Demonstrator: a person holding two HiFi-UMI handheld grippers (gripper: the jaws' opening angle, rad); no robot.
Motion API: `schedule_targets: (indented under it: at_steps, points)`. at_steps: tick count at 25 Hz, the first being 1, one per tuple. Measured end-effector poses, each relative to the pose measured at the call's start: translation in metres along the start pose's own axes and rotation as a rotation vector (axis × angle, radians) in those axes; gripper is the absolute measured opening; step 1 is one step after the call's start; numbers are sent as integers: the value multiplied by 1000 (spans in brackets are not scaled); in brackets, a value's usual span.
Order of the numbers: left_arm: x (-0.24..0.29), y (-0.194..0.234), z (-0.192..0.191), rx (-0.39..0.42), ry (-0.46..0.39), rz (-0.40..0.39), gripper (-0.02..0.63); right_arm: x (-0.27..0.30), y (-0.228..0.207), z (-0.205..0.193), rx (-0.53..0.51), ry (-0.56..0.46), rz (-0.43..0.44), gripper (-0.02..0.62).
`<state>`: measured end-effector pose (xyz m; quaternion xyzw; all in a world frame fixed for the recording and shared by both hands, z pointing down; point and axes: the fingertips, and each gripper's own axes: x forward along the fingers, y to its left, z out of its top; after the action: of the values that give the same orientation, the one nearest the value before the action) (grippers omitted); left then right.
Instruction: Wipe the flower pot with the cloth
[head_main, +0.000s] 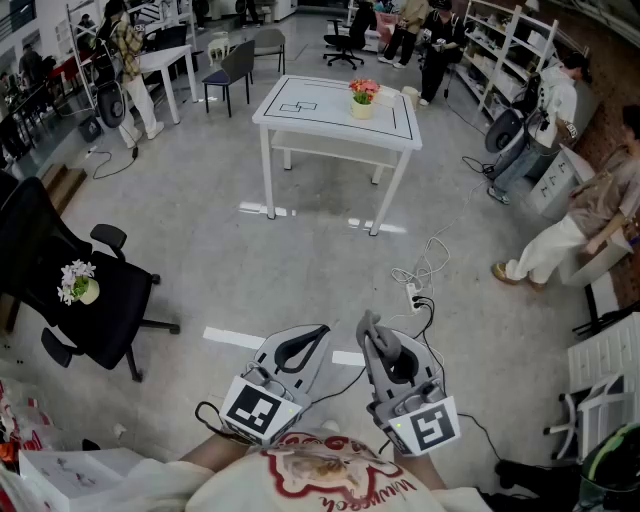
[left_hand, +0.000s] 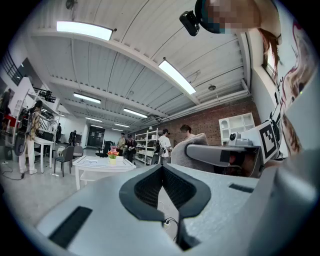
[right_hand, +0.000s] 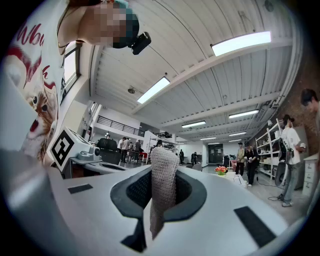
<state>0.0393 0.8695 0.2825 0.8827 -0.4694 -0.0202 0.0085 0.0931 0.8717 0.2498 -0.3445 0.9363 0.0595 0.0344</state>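
Observation:
The flower pot (head_main: 361, 101), pale yellow with orange and pink flowers, stands on a white table (head_main: 300, 118) far ahead across the floor. It also shows small in the left gripper view (left_hand: 113, 157) and the right gripper view (right_hand: 220, 170). Both grippers are held low, close to the person's body, well short of the table. My right gripper (head_main: 376, 338) is shut on a grey knitted cloth (right_hand: 162, 185) that sticks up between its jaws. My left gripper (head_main: 318, 334) is shut with nothing in it; its tips meet (left_hand: 161, 169).
A black office chair (head_main: 95, 300) at the left carries a second small pot of white flowers (head_main: 78, 283). A power strip with cables (head_main: 415, 291) lies on the floor ahead. A person (head_main: 580, 225) sits at the right; shelves and other people stand at the back.

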Motion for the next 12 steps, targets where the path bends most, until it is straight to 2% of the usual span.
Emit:
schedule_targets:
  at_steps: [3, 12]
  points:
    - [-4, 1, 0, 3, 1, 6, 2, 2, 6, 0, -26, 3, 12, 26]
    - [-13, 6, -1, -3, 13, 9, 2, 9, 19, 3, -10, -4, 17, 25]
